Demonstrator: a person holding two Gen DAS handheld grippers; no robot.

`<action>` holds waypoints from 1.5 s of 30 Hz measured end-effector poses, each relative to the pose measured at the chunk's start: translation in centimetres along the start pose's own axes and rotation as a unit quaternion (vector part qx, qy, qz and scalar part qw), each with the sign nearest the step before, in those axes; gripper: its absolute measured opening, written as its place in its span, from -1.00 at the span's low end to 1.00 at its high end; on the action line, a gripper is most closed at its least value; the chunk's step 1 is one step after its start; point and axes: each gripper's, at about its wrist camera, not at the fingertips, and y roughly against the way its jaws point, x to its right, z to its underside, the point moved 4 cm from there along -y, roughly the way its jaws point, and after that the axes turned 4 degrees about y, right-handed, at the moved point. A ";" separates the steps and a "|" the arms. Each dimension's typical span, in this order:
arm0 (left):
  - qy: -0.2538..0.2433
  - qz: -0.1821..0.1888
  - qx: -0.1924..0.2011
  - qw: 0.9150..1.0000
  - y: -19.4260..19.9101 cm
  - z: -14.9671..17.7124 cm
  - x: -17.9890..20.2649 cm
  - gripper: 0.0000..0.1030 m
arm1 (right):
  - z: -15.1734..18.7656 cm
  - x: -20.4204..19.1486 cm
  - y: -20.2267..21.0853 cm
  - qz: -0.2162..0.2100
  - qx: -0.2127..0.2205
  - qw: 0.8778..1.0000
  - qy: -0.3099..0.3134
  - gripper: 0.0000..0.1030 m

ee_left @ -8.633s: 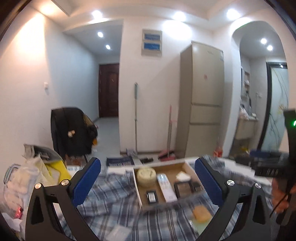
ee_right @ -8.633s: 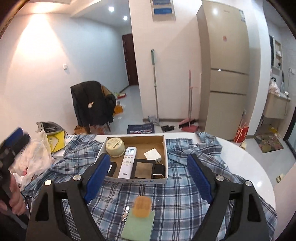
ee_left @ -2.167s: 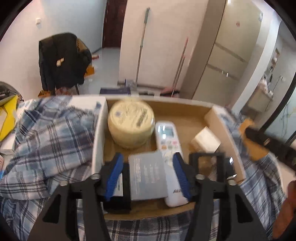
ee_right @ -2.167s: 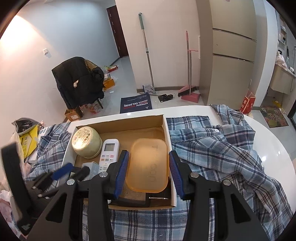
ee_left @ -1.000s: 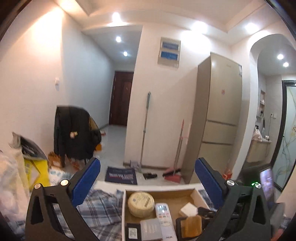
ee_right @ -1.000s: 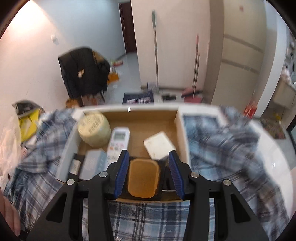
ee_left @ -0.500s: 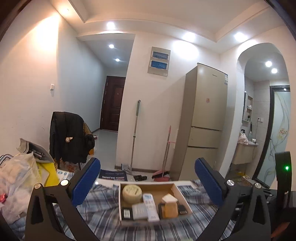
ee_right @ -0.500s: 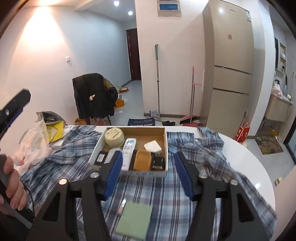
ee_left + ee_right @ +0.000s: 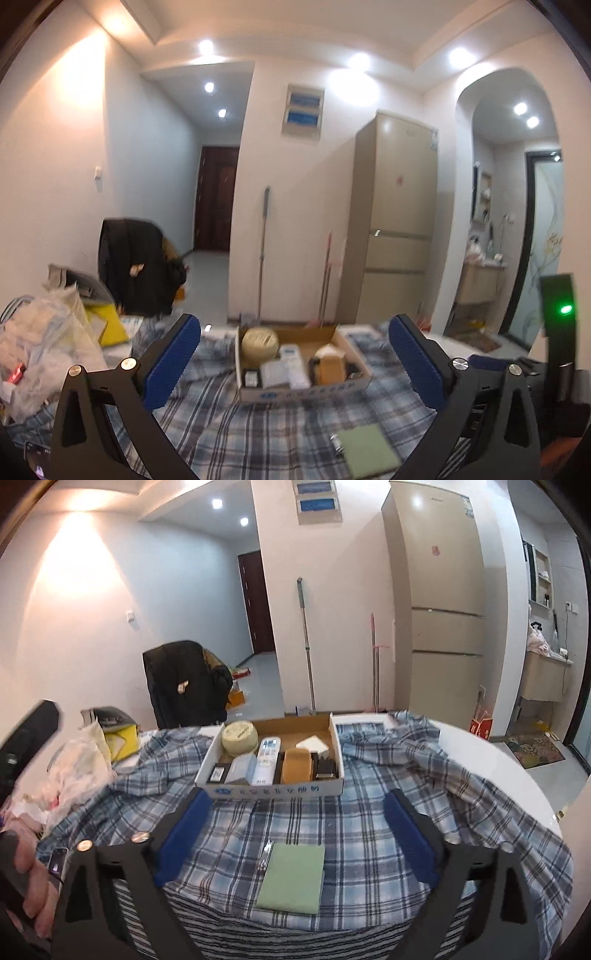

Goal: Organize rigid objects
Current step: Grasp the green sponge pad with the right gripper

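Observation:
A cardboard box (image 9: 275, 789) (image 9: 303, 393) sits on a plaid cloth (image 9: 369, 812) over a round table. Inside lie a round cream tin (image 9: 239, 738), a white remote (image 9: 266, 760), an amber soap-like block (image 9: 295, 767), a white pad (image 9: 313, 744), a grey card and small dark items. Nearer me on the cloth lies a green notebook (image 9: 291, 877) (image 9: 369, 448) with a small metal clip (image 9: 265, 854) at its left edge. My right gripper (image 9: 295, 834) hangs back from the box, jaws opening wide, nothing between them. My left gripper (image 9: 295, 362) is open and empty too.
White plastic bags (image 9: 77, 771) and a yellow item (image 9: 122, 742) crowd the table's left side. A person's hand (image 9: 33, 882) grips the other tool at the lower left. Behind stand a chair draped with a black jacket (image 9: 184, 683), a mop, a broom and a fridge (image 9: 439, 602).
The right gripper let go of the amber block in the box, opened wide and drew back toward me. The left gripper also pulled back, so the box looks smaller.

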 end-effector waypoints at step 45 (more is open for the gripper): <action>0.051 -0.043 -0.091 0.994 -5.7 8.0 -4.5 1.00 | 9.7 0.1 -10.2 0.039 -0.229 0.972 0.037 0.33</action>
